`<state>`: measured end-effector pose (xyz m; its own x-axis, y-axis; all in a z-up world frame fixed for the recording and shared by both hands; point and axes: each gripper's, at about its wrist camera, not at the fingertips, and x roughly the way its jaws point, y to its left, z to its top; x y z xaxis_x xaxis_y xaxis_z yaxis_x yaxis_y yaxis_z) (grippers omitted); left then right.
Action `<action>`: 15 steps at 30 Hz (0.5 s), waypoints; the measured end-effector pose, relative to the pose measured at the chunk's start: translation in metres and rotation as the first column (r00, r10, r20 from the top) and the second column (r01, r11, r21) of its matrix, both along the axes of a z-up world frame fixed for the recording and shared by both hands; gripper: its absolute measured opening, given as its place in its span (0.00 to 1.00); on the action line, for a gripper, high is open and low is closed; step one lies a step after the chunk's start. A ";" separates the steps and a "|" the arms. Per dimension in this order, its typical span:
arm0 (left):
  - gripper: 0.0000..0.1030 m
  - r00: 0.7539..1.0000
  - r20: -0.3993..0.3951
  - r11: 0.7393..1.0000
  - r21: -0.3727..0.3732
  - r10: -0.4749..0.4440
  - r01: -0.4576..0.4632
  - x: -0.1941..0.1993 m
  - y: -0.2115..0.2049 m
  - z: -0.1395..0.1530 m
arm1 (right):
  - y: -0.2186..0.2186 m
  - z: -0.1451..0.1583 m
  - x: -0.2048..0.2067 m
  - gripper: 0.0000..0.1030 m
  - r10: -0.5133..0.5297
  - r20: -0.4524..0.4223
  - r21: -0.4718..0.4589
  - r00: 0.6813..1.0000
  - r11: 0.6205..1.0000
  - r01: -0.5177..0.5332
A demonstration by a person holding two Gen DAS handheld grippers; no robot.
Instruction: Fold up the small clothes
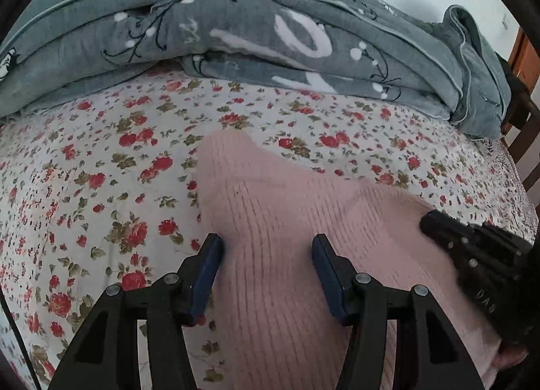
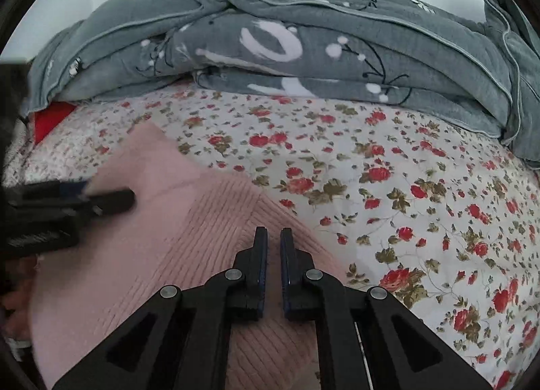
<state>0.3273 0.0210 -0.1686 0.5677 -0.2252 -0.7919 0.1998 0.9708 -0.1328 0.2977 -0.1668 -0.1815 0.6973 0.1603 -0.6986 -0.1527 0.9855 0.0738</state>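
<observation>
A pink ribbed knit garment lies on the floral bedsheet, one corner pointing toward the quilt. My left gripper straddles a raised hump of the knit. Its blue pads stand half apart and press the hump's sides. In the right wrist view the left gripper comes in from the left with pink cloth between its fingers. My right gripper is shut near the garment's right edge, with a thin strip of pink between its pads. It shows blurred at the right in the left wrist view.
A crumpled grey quilt with white and black print is piled along the far side of the bed. Something red pokes out under its left end. A wooden bed frame stands at the right. A hand shows at the left edge.
</observation>
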 end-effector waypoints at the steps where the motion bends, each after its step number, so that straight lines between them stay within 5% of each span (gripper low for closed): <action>1: 0.52 1.000 -0.002 1.000 -0.009 0.006 -0.006 -0.001 0.002 0.002 | -0.002 0.002 -0.001 0.06 -0.004 0.001 -0.002 1.000 1.000 0.004; 8: 0.52 0.999 0.017 0.999 -0.018 0.031 -0.031 -0.036 0.008 0.033 | -0.022 0.040 -0.036 0.11 -0.048 0.042 0.041 0.998 0.998 0.046; 10: 0.52 0.999 0.039 0.999 -0.025 0.033 -0.032 -0.058 0.007 0.049 | -0.026 0.054 -0.052 0.19 -0.054 0.047 0.051 0.997 0.997 0.052; 12: 0.52 0.997 0.064 0.999 -0.027 0.041 -0.039 -0.085 0.007 0.066 | -0.030 0.070 -0.076 0.43 -0.064 0.060 0.064 0.996 0.996 0.060; 15: 0.57 0.995 0.076 0.997 -0.011 0.072 -0.071 -0.122 0.007 0.084 | -0.034 0.088 -0.109 0.53 -0.072 0.077 0.071 0.994 0.995 0.066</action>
